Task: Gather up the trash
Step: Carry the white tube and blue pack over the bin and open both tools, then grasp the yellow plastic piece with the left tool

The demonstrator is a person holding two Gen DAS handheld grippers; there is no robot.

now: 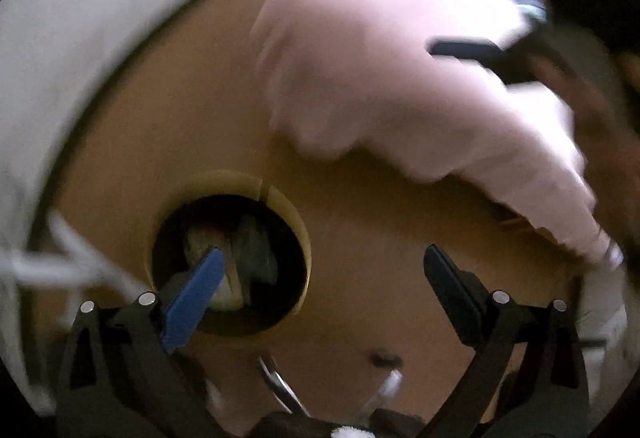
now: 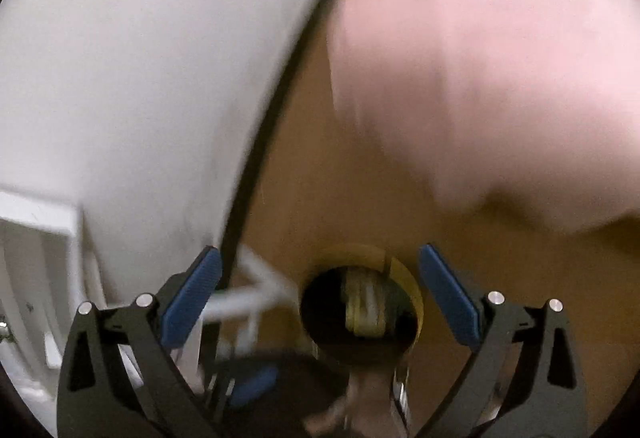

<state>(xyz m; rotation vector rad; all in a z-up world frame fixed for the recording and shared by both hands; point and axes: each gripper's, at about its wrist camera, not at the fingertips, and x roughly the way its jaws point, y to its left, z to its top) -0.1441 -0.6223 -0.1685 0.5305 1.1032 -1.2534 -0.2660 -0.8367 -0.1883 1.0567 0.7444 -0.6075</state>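
A round hole (image 1: 298,222) with a tan rim is cut into a wooden counter (image 1: 380,238). Crumpled trash (image 1: 256,254) lies down inside it, dark and blurred. My left gripper (image 1: 323,252) hangs open above the counter; its blue pad (image 1: 196,298) overlaps the hole and nothing is between the fingers. In the right wrist view the same hole (image 2: 320,302) and the yellowish trash (image 2: 364,306) sit between the fingers of my right gripper (image 2: 319,249), which is open and holds nothing. The picture is motion-blurred.
A person's pink sleeve (image 1: 380,78) (image 2: 500,58) reaches over the counter from the right. A white wall (image 1: 80,38) (image 2: 140,78) borders the counter on the left, with white cables (image 1: 72,258) (image 2: 256,290) beside the hole. A white frame (image 2: 36,238) stands at far left.
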